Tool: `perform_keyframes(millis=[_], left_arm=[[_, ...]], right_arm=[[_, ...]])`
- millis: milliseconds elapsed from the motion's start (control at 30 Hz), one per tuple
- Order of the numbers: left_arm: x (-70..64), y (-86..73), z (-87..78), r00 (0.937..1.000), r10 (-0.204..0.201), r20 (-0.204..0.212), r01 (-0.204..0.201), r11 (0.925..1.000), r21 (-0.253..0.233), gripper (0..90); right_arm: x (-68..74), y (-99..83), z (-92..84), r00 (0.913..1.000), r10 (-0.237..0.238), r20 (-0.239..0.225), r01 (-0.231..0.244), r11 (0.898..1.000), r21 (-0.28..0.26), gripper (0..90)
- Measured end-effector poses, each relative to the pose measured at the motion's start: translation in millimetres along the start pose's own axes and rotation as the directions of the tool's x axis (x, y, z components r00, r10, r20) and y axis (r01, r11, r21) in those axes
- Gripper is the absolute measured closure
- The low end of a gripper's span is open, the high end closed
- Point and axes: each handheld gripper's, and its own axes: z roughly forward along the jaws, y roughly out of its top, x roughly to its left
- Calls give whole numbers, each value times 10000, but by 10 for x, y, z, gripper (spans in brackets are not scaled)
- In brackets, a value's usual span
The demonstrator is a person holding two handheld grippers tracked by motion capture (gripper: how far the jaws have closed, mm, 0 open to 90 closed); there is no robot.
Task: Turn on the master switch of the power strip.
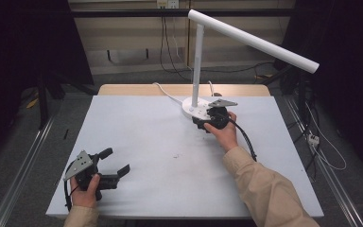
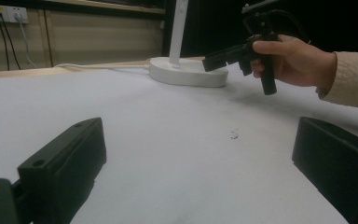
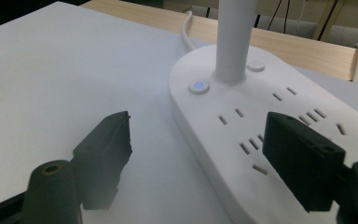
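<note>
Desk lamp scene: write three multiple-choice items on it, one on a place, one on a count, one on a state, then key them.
1. Where does the lamp base stand?
A. far edge of the white table top
B. near left corner
C. on the floor

2. How many round buttons are on the base?
A. none
B. two
C. five

3. How are the right hand-held gripper's jaws?
A. shut on the cable
B. shut on the pole
C. open, holding nothing

Key: 1 A, the high view shows the base at the far side; 2 B, one on each side of the pole; 3 C, the jaws stand apart over the base.
</note>
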Motion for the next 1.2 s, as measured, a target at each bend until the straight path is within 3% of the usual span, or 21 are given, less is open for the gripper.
perform_keyframes(millis=[700, 1200], left_arm=[[18, -26, -20, 10000, 0, -95, 0, 10000, 25, 26], [13, -14, 0, 9999, 98, -27, -98, 10000, 14, 26]], right_arm=[[67, -90, -268, 9983, 161, -566, -168, 9998, -121, 156], [125, -184, -495, 9979, -286, -575, 284, 9996, -44, 146]])
